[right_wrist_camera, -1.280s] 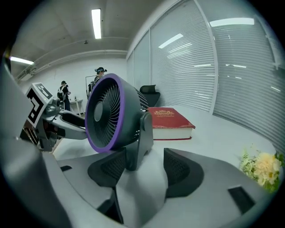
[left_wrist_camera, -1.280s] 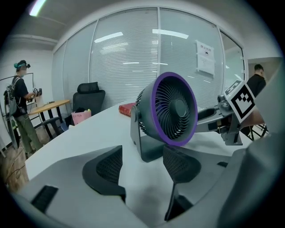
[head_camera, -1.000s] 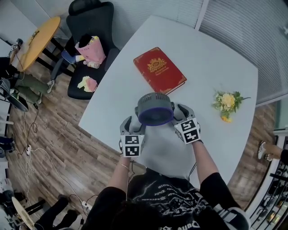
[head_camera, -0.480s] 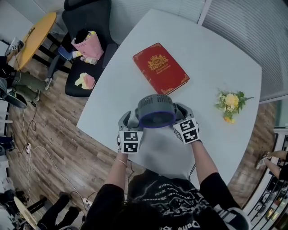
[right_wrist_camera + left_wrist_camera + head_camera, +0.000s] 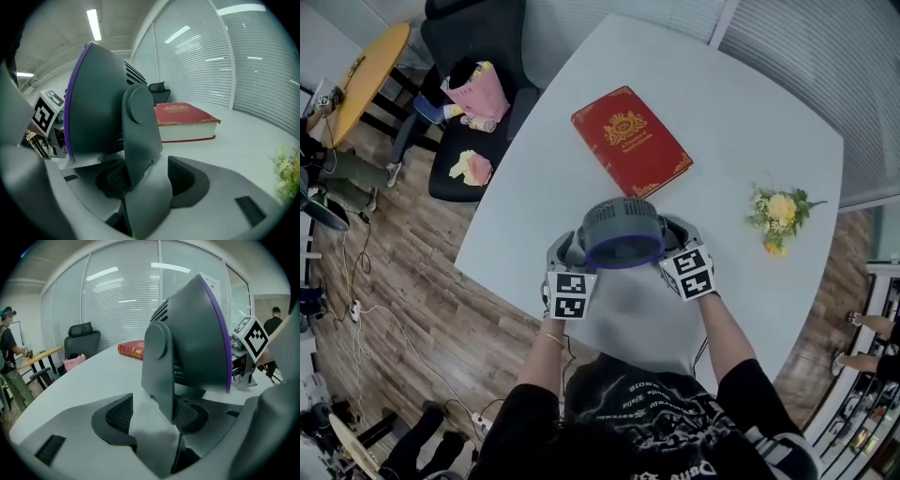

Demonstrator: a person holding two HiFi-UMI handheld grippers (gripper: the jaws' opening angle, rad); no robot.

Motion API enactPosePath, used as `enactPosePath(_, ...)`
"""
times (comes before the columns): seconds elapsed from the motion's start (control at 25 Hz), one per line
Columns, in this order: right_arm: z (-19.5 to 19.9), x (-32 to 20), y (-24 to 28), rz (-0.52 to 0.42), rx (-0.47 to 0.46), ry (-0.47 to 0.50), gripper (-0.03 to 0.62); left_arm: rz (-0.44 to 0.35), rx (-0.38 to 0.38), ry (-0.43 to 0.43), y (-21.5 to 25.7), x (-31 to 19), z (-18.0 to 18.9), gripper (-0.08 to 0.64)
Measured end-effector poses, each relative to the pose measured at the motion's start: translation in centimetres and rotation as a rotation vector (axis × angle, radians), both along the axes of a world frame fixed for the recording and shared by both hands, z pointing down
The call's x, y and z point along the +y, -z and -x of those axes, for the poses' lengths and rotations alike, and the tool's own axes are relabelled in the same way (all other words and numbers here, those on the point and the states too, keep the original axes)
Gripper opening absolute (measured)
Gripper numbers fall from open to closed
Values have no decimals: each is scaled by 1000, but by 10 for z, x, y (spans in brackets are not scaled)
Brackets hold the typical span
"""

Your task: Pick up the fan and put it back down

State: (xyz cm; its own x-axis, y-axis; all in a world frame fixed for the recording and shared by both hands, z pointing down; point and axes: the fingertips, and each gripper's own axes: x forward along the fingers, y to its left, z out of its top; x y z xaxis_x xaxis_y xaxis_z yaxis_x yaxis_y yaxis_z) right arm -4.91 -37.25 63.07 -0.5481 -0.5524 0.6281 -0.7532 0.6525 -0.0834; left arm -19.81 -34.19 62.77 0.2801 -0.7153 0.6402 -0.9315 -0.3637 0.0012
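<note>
A grey fan (image 5: 623, 232) with a purple rim stands on the white table (image 5: 741, 122), just in front of the person. My left gripper (image 5: 572, 248) is at the fan's left side and my right gripper (image 5: 680, 234) at its right. In the left gripper view the fan's side arm (image 5: 161, 376) stands between my left gripper's (image 5: 154, 416) jaws, against the right pad, with a gap to the left one. In the right gripper view the other arm (image 5: 140, 140) lies against the left pad of my right gripper (image 5: 150, 180), clear of the right pad. Both jaws have just been closing.
A red book (image 5: 630, 141) lies just beyond the fan. A small bunch of yellow flowers (image 5: 778, 214) lies at the right. A black office chair (image 5: 473, 84) with a pink bag stands off the table's left edge, near a yellow round table (image 5: 375, 80). A person (image 5: 9, 362) stands far left.
Both grippers have drawn in slightly on the fan's sides and sunk a little. The fan keeps its place in front of the book.
</note>
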Motion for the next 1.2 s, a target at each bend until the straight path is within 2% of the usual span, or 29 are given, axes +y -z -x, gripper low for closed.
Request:
enactPosePath(0.08,2,2,1,-11,3,14,207,1,11,-11,-1,1,-4,235)
enactPosePath(0.16,5,5,2,-25,7,28,146,-2,12,-31,-1,3,-10,158)
enactPosePath(0.24,7,5,2,-30,8,25,134,1,18,-22,-1,4,-11,130)
enactPosePath(0.48,3,5,6,2,-38,-22,114,14,76,27,5,5,-11,117)
enactPosePath(0.68,6,8,9,27,-73,-36,107,16,87,33,10,10,-8,115)
enactPosePath(1.2,15,36,62,-54,-60,-26,112,-60,118,18,65,36,-2,115)
